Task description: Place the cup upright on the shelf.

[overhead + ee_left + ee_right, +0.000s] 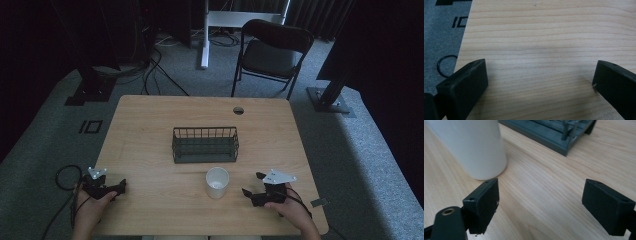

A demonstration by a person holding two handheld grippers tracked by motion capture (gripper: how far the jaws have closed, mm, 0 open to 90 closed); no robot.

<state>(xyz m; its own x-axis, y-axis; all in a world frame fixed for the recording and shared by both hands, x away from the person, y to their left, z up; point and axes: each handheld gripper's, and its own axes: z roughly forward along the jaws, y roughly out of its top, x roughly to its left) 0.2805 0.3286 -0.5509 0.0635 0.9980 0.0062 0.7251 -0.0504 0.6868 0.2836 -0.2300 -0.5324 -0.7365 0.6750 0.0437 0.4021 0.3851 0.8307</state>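
A white cup (217, 182) stands upright on the wooden table (150, 130), just in front of a dark wire basket (205, 145) at the table's middle. My right gripper (252, 184) rests low on the table to the right of the cup, open with nothing between its jaws. In the right gripper view the cup (474, 147) rises just beyond the left jaw, apart from it, and the basket (554, 132) lies farther off; the right gripper (541, 195) is wide open. My left gripper (119, 188) sits near the front left corner; the left gripper (540, 75) is open over bare wood.
A black folding chair (272, 50) stands behind the table. A round cable hole (238, 110) is near the table's far edge. A cable loop (65, 175) lies on the carpet left of the table, cable loop (445, 66). Black stand bases flank the table.
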